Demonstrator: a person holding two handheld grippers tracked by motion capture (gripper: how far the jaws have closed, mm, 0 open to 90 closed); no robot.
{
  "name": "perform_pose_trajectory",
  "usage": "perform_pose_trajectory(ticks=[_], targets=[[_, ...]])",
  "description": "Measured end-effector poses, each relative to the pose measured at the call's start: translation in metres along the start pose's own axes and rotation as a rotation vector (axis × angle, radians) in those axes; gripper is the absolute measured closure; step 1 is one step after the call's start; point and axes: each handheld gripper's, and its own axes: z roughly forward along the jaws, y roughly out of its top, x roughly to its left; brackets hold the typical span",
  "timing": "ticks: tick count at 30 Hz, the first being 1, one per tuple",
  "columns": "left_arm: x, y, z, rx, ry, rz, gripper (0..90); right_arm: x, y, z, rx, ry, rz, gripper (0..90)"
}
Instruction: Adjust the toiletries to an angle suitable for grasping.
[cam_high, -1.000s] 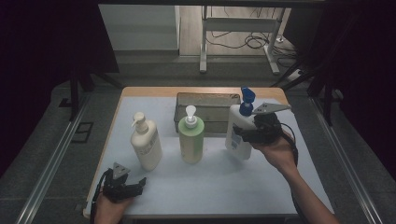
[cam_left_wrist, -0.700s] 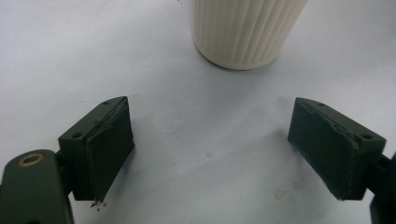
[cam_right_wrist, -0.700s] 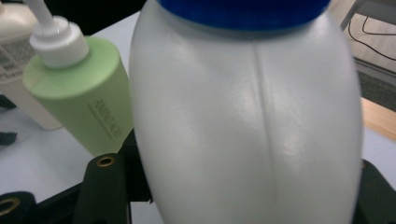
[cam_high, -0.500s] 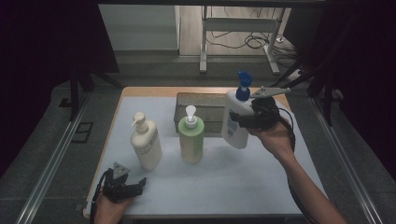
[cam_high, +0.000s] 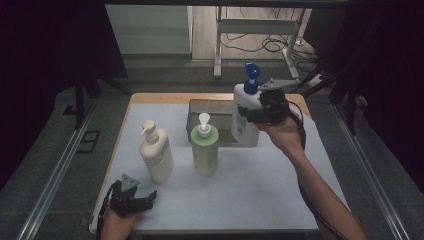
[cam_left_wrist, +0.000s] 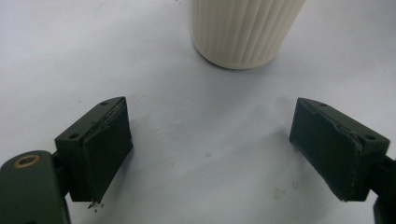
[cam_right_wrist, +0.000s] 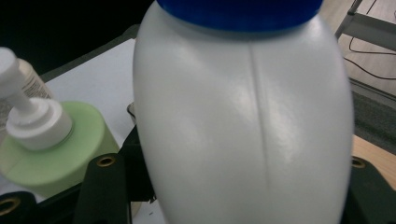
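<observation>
My right gripper (cam_high: 252, 116) is shut on a white pump bottle with a blue cap (cam_high: 245, 117), holding it upright in the air above the front edge of a grey metal tray (cam_high: 212, 107). In the right gripper view the white bottle (cam_right_wrist: 243, 116) sits between the jaws. A green pump bottle (cam_high: 205, 147) and a cream pump bottle (cam_high: 156, 155) stand on the white mat. My left gripper (cam_high: 145, 200) rests open near the mat's front left corner; its jaws (cam_left_wrist: 208, 154) are wide apart over bare mat, short of the ribbed cream bottle base (cam_left_wrist: 245, 30).
The white mat (cam_high: 260, 185) covers a wooden table (cam_high: 165, 97). Metal rails run along both sides on the floor. A table frame and cables lie beyond the far edge. In the right gripper view, the green bottle's pump top (cam_right_wrist: 35, 121) is at the left.
My right gripper has lifted the white bottle off the mat and carried it up and away toward the tray. The left gripper has stayed in place.
</observation>
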Motion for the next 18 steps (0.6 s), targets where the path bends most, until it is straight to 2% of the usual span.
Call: perform_pose_trajectory(ticks=[10,18], targets=[[0.0,0.0,0.0,0.002,-0.003,0.004,11.0,0.0,0.014,0.018,-0.004,-0.022,-0.002,40.1],[0.0,0.0,0.0,0.002,-0.004,0.005,10.8,-0.003,0.021,0.035,-0.011,-0.028,0.018,40.2]])
